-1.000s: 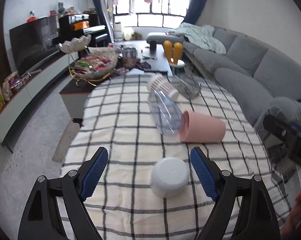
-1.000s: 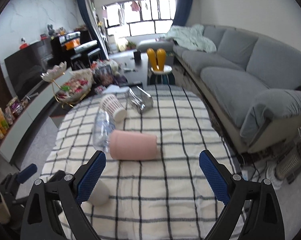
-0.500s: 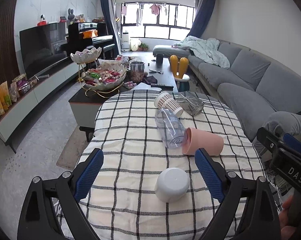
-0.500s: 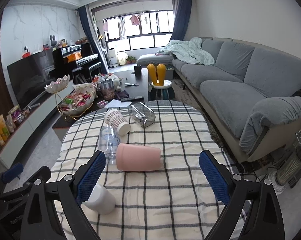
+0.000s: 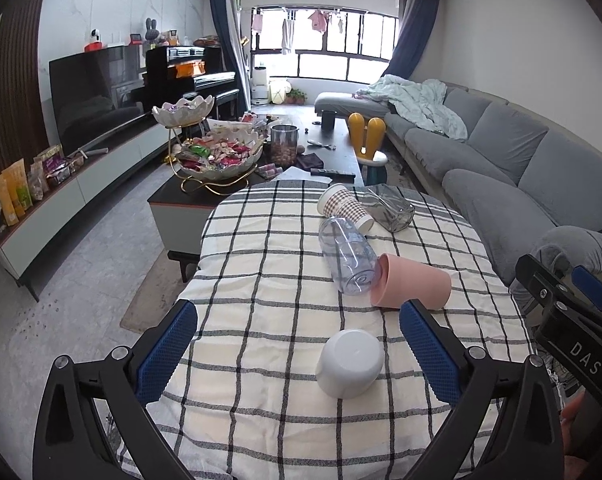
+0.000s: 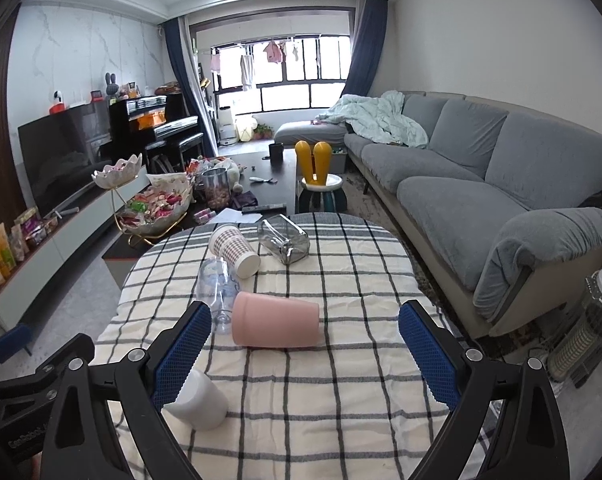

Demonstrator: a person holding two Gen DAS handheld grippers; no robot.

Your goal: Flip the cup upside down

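Fig. Two hand-held grippers above a table w/ checked cloth (image 5: 261,320). Left gripper (image 5: 297,344): fingers spread wide, holding nothing. Right gripper (image 6: 305,344): likewise spread wide, holding nothing.

Cups on cloth: white cup (image 5: 349,362) nearest, base toward the left wrist camera, tilted or on its side, cannot tell which; it lies between the left fingers' line of sight, not touched. Pink cup (image 5: 411,286) on its side, rim touching clear plastic bottle (image 5: 347,258). Patterned paper cup (image 5: 343,208) and glass container (image 5: 391,208) farther back, both on their sides.

Handling (judgement): which cup is meant is unclear; white cup looks the likeliest, being closest. Prob. light, stiff plastic, smooth, may roll or slip. Grip across side wall near mid-height, gently; then rotate rim down.
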